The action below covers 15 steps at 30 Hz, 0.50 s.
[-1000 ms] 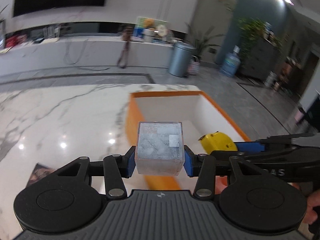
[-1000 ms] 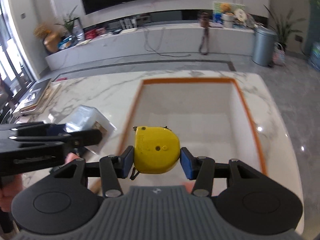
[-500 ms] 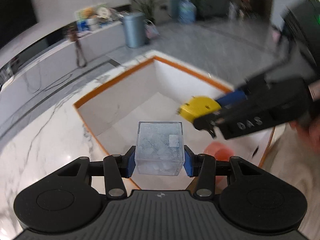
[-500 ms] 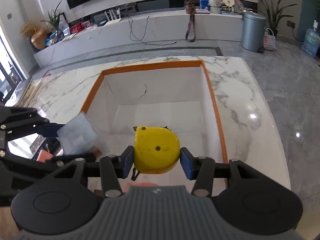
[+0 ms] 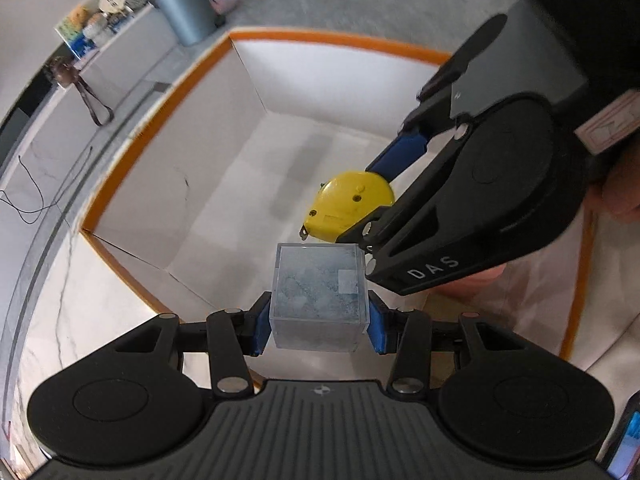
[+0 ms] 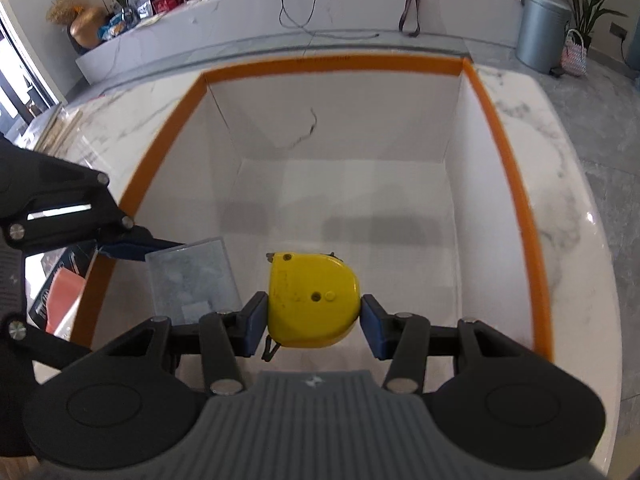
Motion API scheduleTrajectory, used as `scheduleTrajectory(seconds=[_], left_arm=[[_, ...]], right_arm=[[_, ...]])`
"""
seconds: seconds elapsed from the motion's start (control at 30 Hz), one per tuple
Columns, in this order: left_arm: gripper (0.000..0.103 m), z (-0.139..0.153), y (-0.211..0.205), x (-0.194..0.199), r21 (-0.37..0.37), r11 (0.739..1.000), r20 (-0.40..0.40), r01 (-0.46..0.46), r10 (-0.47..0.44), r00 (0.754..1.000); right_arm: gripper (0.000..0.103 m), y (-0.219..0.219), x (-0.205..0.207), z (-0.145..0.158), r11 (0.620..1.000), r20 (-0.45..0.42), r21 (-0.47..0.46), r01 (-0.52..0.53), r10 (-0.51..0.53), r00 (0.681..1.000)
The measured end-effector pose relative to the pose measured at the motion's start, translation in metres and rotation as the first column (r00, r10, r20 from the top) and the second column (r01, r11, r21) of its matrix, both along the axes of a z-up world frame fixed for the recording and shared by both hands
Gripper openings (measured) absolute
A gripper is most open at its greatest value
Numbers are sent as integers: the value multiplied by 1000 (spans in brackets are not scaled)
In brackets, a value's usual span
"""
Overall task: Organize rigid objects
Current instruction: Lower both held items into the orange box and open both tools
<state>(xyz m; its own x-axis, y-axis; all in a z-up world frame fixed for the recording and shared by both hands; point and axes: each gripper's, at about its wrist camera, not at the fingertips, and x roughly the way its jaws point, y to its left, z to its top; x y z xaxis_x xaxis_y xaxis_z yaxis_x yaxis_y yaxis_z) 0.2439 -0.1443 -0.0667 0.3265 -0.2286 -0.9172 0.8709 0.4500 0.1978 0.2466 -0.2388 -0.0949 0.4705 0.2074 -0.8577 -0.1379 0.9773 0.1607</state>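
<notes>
- Marble tabletop (image 5: pixel 80 300) spreads under my left wrist camera, with a white bin with an orange rim (image 5: pixel 132 152) sitting on it and a grey waste can (image 5: pixel 184 8) on the floor beyond.
- My left gripper (image 5: pixel 319 320) is partly spread and pinches a clear plastic cube (image 5: pixel 319 292) between its blue pads (image 5: pixel 260 330), one pad flat on each side face.
- That cube hangs over the near part of the bin's opening, above the white floor of the bin.
- Just past the cube, my right gripper (image 5: pixel 352 204) reaches in from the right, clamping a yellow tape measure (image 5: pixel 346 208); its black frame nearly touches the cube's upper right corner, though I cannot tell if they meet.
- From my right wrist camera, the same marble tabletop (image 6: pixel 560 168) and bin (image 6: pixel 516 184) fill the view, with a long marble counter (image 6: pixel 320 12) behind.
- My right gripper (image 6: pixel 314 316) is partly spread and grips the tape measure (image 6: pixel 312 300) by its two flat sides, held over the bin's interior.
- My left gripper (image 6: pixel 176 276) enters from the left with the cube (image 6: pixel 192 280), just beside the tape measure and inside the bin's left rim.
</notes>
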Motion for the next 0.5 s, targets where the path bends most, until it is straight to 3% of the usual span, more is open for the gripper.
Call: scheduleTrajectory(seconds=[0.5], left_arm=[[53,-8,-10,4,50,998,-22,22,-21,1000]], right_arm=[[50,12,7,-9,995,-59,-74,-61,57,997]])
